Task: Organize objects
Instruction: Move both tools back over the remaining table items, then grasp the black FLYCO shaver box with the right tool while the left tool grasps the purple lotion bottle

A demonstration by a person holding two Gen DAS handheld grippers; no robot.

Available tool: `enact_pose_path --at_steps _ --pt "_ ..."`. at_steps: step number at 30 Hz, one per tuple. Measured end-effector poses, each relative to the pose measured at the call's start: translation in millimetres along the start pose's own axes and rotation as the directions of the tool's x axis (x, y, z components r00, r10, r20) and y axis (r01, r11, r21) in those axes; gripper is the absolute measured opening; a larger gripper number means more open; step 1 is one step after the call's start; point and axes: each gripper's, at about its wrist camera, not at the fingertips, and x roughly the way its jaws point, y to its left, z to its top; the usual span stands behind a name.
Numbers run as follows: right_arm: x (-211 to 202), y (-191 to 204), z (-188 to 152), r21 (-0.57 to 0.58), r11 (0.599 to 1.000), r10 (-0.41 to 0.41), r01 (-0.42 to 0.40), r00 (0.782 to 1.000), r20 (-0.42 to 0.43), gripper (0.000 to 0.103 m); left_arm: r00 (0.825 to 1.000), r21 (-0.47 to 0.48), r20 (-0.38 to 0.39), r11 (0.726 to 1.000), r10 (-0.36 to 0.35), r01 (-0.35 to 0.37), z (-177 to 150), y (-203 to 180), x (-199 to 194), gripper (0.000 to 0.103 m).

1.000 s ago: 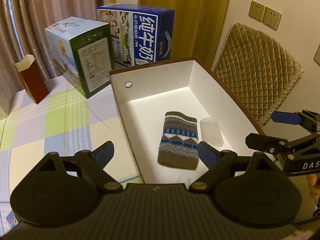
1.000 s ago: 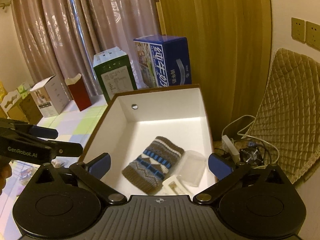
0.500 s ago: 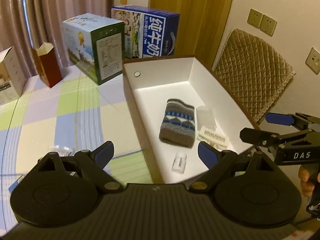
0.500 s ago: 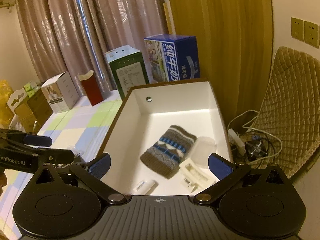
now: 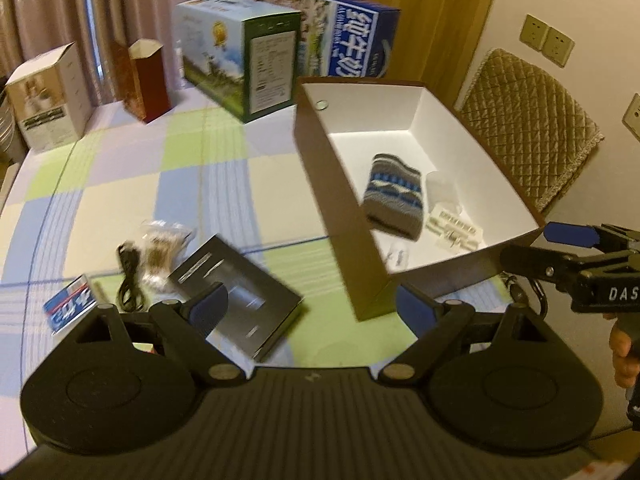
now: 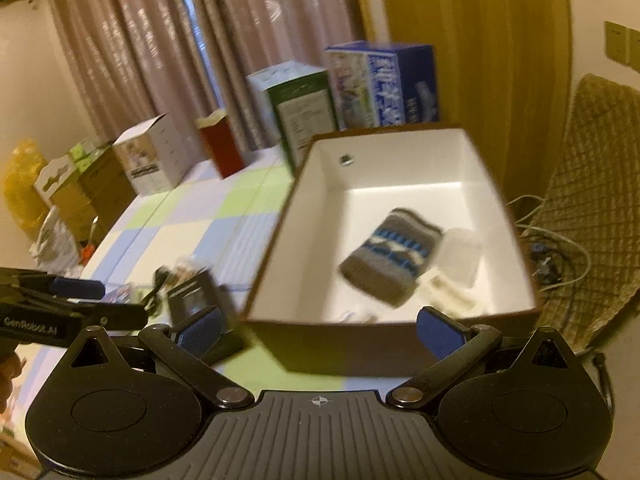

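A brown box with a white inside (image 5: 352, 216) (image 6: 400, 348) stands on the checked tablecloth. In it lie a knitted patterned pouch (image 5: 394, 196) (image 6: 394, 256), a clear plastic piece (image 5: 440, 188) (image 6: 460, 248), a white plastic part (image 5: 454, 228) and a small white item (image 5: 396, 256). Left of the box lie a black flat box (image 5: 244, 292) (image 6: 196, 300), a black cable (image 5: 130, 276), a clear packet (image 5: 162, 248) and a blue-and-white pack (image 5: 70, 306). My left gripper (image 5: 312, 312) is open and empty, above the black box and the brown box's near corner. My right gripper (image 6: 320, 330) is open and empty before the brown box's near wall.
Along the back stand a blue milk carton (image 5: 340, 36), a green-and-white carton (image 5: 244, 68), a red-brown paper box (image 5: 146, 76) and a white carton (image 5: 48, 96). A quilted chair back (image 5: 528, 120) is at the right, with wires (image 6: 556, 248) beside it.
Both grippers have pulled back and up from over the brown box. The loose items on the cloth left of the box have come into view. Both stay open.
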Motion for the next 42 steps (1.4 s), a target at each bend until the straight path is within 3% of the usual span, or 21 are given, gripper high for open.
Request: enact_pose_path --at_steps 21,30,42 --pt "58 108 -33 -0.117 0.976 0.166 -0.181 0.978 -0.130 0.101 0.985 -0.172 -0.048 0.971 0.163 -0.169 -63 109 -37 0.089" --pt "99 132 -35 -0.165 0.970 0.154 -0.180 0.975 -0.159 0.101 0.973 -0.215 -0.069 0.949 0.219 -0.229 -82 150 -31 0.089" --pt "160 143 -34 -0.212 0.972 0.068 -0.105 0.982 -0.178 0.101 0.978 -0.136 -0.052 0.968 0.204 -0.210 -91 198 6 0.088"
